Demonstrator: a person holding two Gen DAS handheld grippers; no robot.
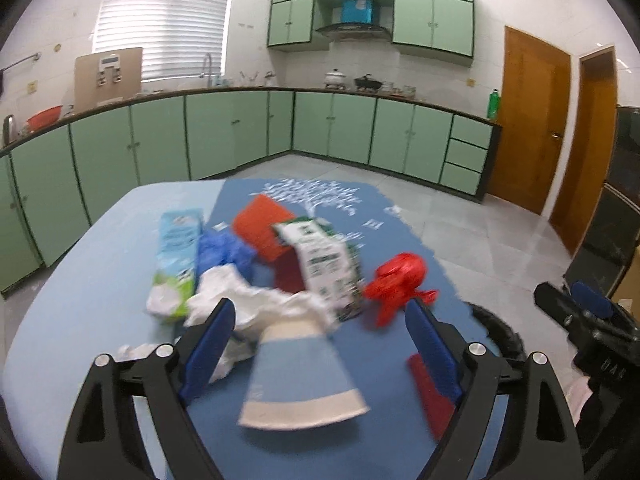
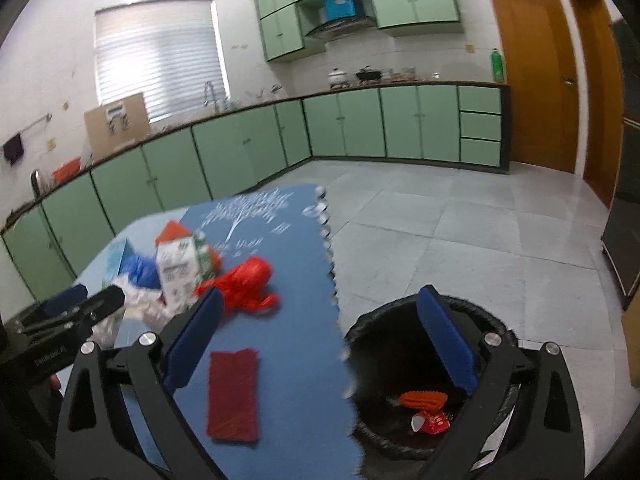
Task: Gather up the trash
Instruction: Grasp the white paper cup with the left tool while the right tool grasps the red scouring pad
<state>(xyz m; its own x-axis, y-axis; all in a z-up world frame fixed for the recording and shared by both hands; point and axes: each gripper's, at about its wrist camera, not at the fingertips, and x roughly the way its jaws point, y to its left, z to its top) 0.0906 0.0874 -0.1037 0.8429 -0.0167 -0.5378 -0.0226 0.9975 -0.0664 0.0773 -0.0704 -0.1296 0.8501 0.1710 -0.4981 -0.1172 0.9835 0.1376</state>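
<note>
A: Left tongs [image 1: 320, 316]: spread wide, nothing gripped. Blue pads either side of a paper cup [image 1: 298, 376], no contact visible; cup on its side on the blue mat [image 1: 404, 236], blurred.

B: Right tongs [image 2: 320, 308]: spread wide, empty. Left pad over the mat edge, right pad over the black-lined bin [image 2: 400, 344] on the floor just beside the tabletop [image 1: 88, 280].

A: Bin contents?

B: Orange ridged item [image 2: 424, 399]; red-and-white crumpled wrapper [image 2: 430, 422] beside it.

A: Beyond the cup: crumpled white paper [image 1: 256, 304], touching the cup's far end. Blue plastic bag [image 1: 222, 252] behind it. Light blue and green carton [image 1: 176, 264] lying flat at left, off the mat. White and green carton [image 1: 324, 264] tilted against an orange-red box [image 1: 262, 226].

B: Red plastic bag [image 2: 244, 280], knotted, right of the cartons, apart from them. Dark red cloth [image 2: 232, 392] flat on the near mat, alone.

A: Surroundings: green cabinets [image 1: 224, 136], window blind [image 1: 164, 20], wooden doors [image 1: 532, 116].
</note>
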